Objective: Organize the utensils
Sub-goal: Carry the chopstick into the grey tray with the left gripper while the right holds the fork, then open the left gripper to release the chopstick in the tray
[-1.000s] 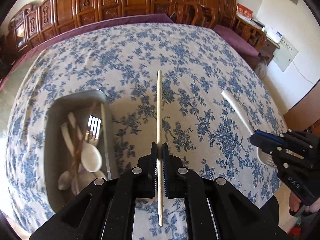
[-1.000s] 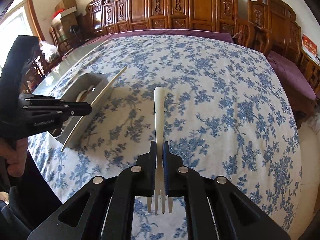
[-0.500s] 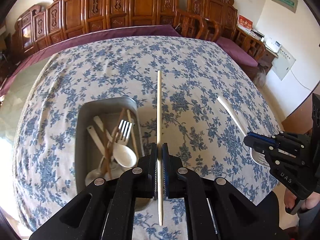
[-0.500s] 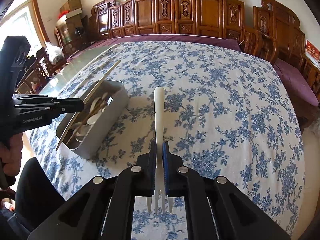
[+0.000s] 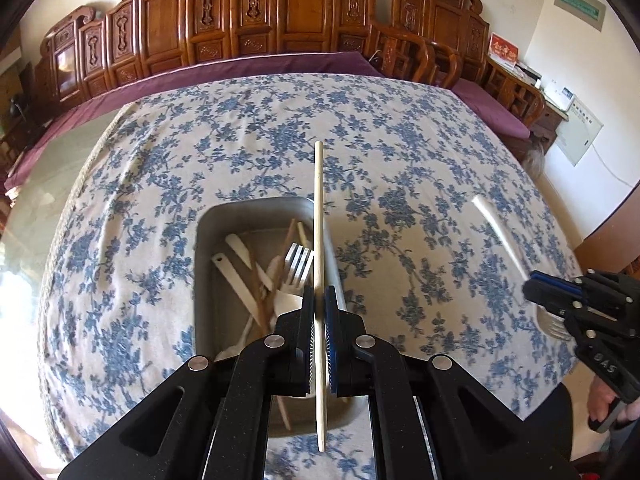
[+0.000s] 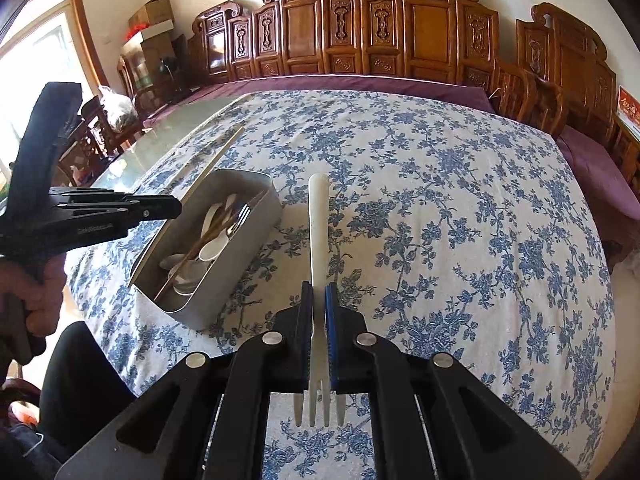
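- Where the left gripper (image 5: 319, 304) meets its load, the jaws are clamped on a single pale chopstick (image 5: 319, 216), which runs straight ahead between the pads and sticks out behind them toward the camera.
- Directly beneath and slightly left of that gripper sits a metal tray (image 5: 208, 280) on the floral tablecloth (image 5: 160, 184); the chopstick's forward length passes above the tray's right wall.
- Inside the tray lie a metal fork (image 5: 298, 264), white spoons (image 5: 244, 276) and brown chopsticks (image 5: 260, 292), crossed over one another.
- The right gripper (image 6: 319, 300) is closed on a white plastic fork (image 6: 319, 240), handle pointing forward, tines (image 6: 319, 408) trailing back toward the camera.
- From the right wrist view the tray (image 6: 240, 256) stands ahead and to the left of this gripper, apart from the fork.
- The left gripper (image 6: 172, 208) is seen there hovering over the tray's left edge with its chopstick (image 6: 224, 152) angled forward.
- Carved wooden chairs (image 6: 360, 32) line the far side of the table.
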The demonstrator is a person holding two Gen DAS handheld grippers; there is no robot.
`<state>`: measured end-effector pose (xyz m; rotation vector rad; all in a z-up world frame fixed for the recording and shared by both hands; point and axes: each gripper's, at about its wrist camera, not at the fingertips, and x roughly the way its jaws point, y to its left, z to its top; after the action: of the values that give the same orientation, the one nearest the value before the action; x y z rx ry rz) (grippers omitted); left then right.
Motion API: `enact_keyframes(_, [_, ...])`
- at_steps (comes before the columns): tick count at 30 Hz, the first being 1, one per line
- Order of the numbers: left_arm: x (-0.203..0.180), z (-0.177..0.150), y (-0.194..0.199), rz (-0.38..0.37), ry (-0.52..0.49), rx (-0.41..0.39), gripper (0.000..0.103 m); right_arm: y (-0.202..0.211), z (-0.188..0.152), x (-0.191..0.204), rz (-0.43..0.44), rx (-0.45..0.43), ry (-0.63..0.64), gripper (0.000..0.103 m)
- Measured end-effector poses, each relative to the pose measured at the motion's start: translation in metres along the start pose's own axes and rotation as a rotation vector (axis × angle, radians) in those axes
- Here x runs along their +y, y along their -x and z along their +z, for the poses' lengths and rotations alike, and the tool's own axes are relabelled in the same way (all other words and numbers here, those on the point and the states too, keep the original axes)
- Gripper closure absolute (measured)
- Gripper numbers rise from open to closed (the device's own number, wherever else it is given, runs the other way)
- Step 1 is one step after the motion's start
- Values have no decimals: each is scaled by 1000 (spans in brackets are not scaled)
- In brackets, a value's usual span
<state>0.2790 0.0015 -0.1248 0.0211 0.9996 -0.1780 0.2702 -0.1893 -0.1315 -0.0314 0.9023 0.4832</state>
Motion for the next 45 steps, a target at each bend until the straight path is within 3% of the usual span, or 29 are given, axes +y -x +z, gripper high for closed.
enact_keyframes(15, [28, -14, -49, 49, 20, 95, 99, -15, -2, -2, 10, 26, -7, 95])
enact_keyframes(26, [34, -16, -64, 42, 44, 125, 99, -21, 2, 3, 10, 38, 0, 95])
enact_keyframes(45, [64, -26, -1, 25, 86, 27, 98, -38, 29, 69, 69, 24, 72, 95])
